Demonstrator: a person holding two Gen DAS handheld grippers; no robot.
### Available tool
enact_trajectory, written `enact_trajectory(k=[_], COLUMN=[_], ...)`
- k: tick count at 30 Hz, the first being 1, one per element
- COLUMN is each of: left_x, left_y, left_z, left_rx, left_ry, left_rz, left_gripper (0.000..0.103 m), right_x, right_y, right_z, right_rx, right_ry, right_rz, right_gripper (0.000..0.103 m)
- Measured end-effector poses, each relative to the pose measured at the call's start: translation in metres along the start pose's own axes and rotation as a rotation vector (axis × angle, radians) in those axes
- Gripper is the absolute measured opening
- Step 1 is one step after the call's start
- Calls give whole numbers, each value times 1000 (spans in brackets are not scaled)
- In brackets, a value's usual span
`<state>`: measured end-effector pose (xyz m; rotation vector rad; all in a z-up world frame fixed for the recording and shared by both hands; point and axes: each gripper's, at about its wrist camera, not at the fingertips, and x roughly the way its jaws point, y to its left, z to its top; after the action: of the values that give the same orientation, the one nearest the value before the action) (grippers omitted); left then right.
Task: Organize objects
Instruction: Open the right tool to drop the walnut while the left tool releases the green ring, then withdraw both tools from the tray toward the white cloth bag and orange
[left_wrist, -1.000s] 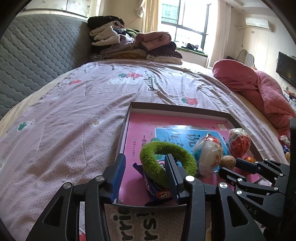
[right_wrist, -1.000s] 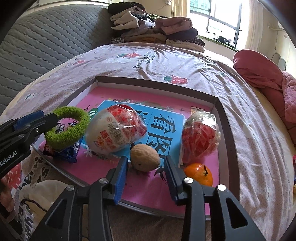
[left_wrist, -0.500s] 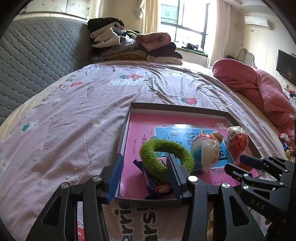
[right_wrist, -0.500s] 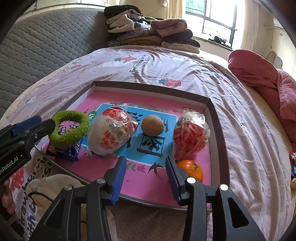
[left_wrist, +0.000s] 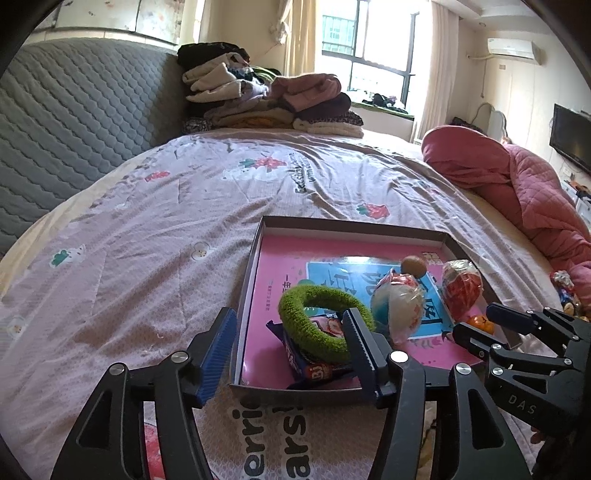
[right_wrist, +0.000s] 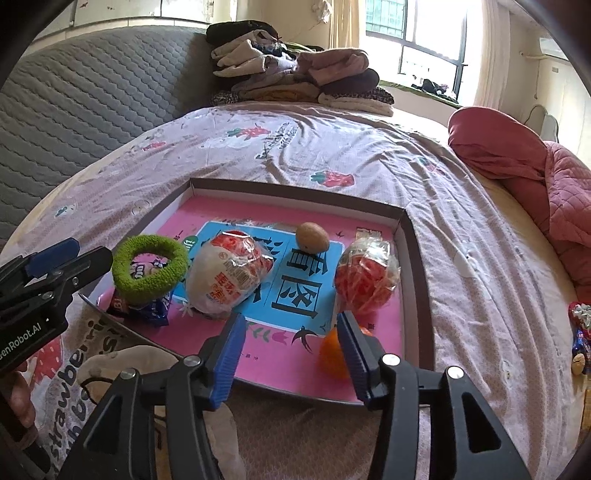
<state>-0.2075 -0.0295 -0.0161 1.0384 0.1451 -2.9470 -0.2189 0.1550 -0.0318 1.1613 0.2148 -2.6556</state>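
Observation:
A shallow box lid (right_wrist: 413, 258) with a pink inside lies on the bed. In it are a green fuzzy ring (right_wrist: 149, 267) on a blue snack packet (right_wrist: 147, 306), a white and red wrapped bun (right_wrist: 229, 275), a brown walnut (right_wrist: 312, 236), a red wrapped pack (right_wrist: 365, 275) and a small orange (right_wrist: 330, 350). My left gripper (left_wrist: 288, 326) is open and empty at the lid's near left corner, close to the ring (left_wrist: 321, 321). My right gripper (right_wrist: 291, 332) is open and empty over the lid's near edge, next to the orange.
The pink sheet (left_wrist: 147, 236) spreads all around the lid. Folded clothes (left_wrist: 266, 99) are piled at the far end by a grey quilted headboard (left_wrist: 66, 129). A red quilt (left_wrist: 517, 184) lies at the right. Small toys (right_wrist: 580, 332) sit at the right edge.
The walnut left my right gripper and rolled toward the far middle of the lid. Both grippers have drawn back toward the near edge and stay open.

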Motion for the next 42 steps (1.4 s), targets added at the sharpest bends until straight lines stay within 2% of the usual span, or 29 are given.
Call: enact_trajectory(k=[9,13,21,42], left_x=[-26,-42,-66,-112], left_y=[2,5,2,-24], left_z=[7,10,11,-2], left_rx=[-19,-32,-26,46], left_ry=[-40,-67,-84,-91], left_rz=[-3,-13,-24,-46], left_gripper=[66,70,71,71], right_x=[-28,-44,-73,-127], right_y=[1,2,10,28], right_z=[7,9,12,-33], right_rx=[-4,-8,-21,-19], right_ry=[-44,-70,-108,-134], right_rz=[-10,-6,-14,14], right_gripper=[52,52,53,54])
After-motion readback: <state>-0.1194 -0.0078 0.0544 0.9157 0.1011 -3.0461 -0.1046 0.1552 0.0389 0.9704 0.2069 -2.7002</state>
